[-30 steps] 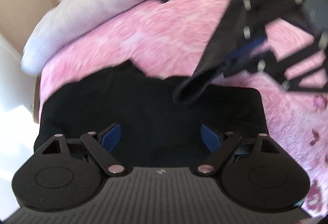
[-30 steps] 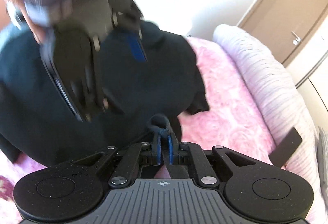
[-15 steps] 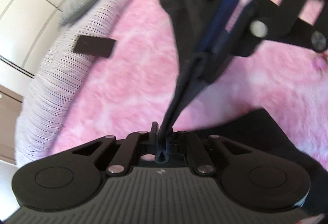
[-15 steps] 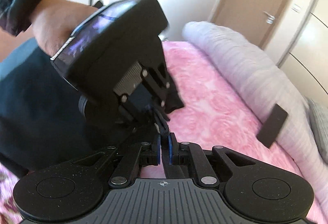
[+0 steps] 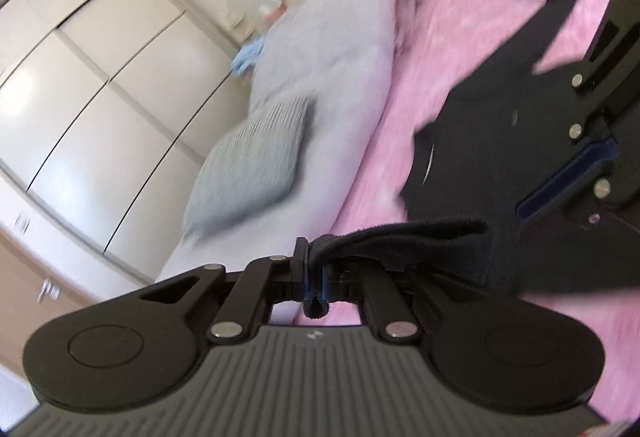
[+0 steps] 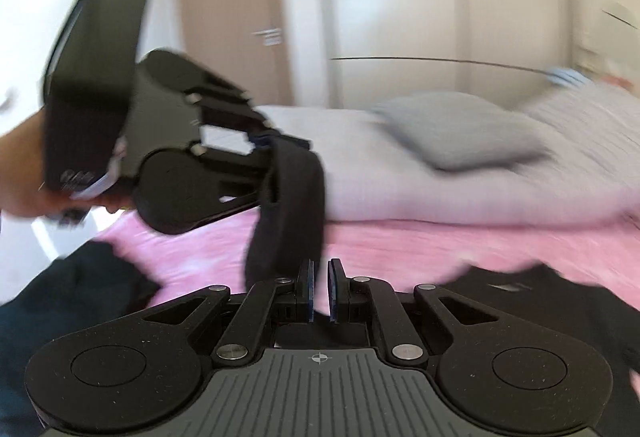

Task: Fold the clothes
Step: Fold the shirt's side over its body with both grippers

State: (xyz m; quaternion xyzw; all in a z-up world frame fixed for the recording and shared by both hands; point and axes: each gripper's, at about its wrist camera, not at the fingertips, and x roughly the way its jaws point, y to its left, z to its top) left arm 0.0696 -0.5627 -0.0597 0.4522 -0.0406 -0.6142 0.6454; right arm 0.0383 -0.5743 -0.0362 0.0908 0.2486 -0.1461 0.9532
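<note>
Black sleeve in left tool

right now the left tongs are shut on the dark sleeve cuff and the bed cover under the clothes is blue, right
Not quite. The left tongs are shut on the dark sleeve cuff, as you say, but the bed cover under the clothes is pink, not blue. The left wrist view shows it clearly, and the right wrist view shows the same pink cover.

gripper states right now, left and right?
Left hand-held gripper: closed on the black garment's cuff.
Right hand-held gripper: slightly open, holding nothing.
</note>
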